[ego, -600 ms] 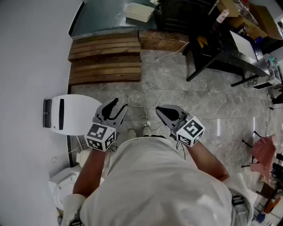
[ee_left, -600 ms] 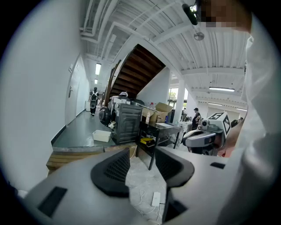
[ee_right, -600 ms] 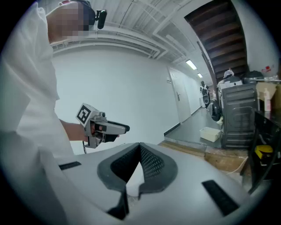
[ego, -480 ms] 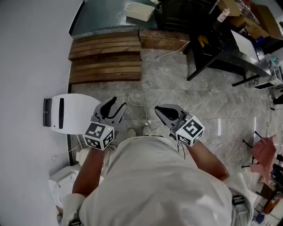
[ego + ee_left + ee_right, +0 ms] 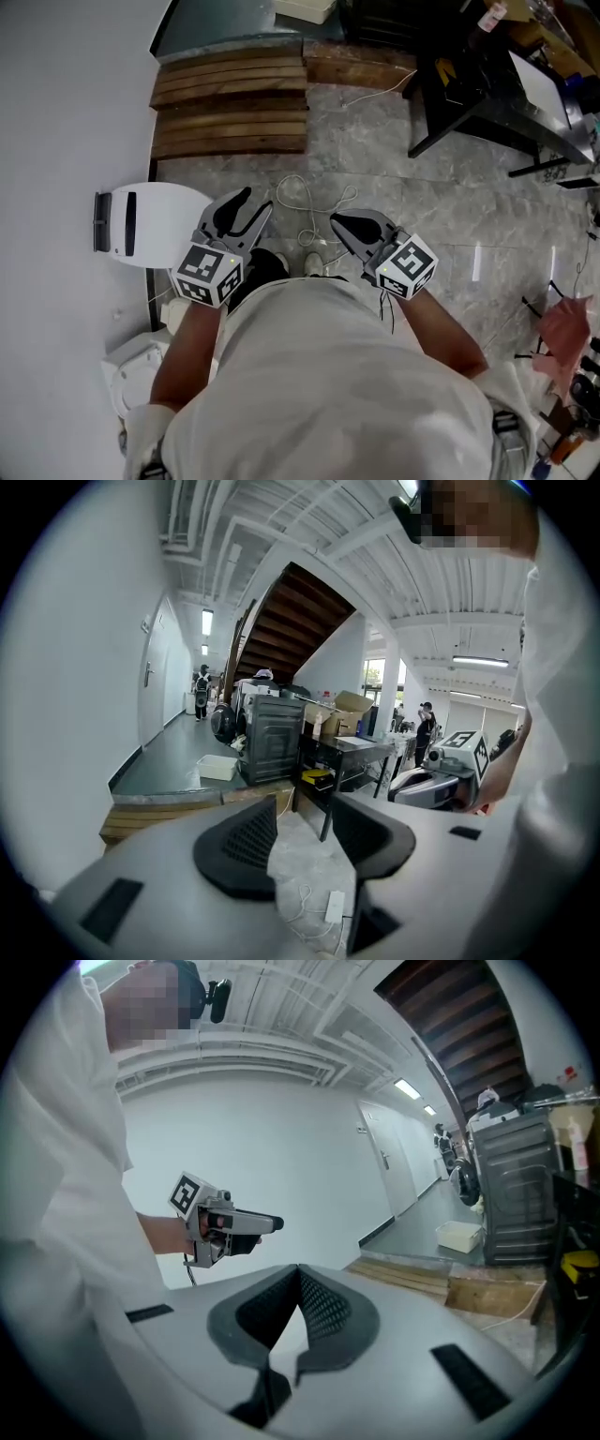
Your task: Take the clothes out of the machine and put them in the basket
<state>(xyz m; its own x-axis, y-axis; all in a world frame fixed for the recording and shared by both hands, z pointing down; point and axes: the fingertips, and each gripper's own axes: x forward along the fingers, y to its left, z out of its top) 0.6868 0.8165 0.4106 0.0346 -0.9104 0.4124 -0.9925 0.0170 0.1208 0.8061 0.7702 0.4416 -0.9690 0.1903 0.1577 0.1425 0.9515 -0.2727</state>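
No clothes and no basket show in any view. A white rounded appliance (image 5: 150, 225) with dark slots stands against the wall at the left. My left gripper (image 5: 257, 199) hovers just right of it over the floor, open, with nothing in the gap between its pads (image 5: 305, 808). My right gripper (image 5: 336, 221) is held beside it at the same height, its pads meeting at the tips and empty (image 5: 298, 1269). Each gripper appears in the other's view: the left gripper (image 5: 230, 1222) and the right gripper (image 5: 441, 775).
Wooden pallets (image 5: 230, 103) lie ahead on the floor. A white cable and power strip (image 5: 305, 202) lie below the grippers. A black table frame (image 5: 478, 94) stands at the far right, a black cabinet (image 5: 272, 738) and white tray (image 5: 217, 766) beyond. A pink cloth (image 5: 562, 328) hangs at the right.
The floor, pallets and white appliance have slid slightly up in the head view, and a dark shoe now shows under the left gripper. Both grippers keep the same pose.
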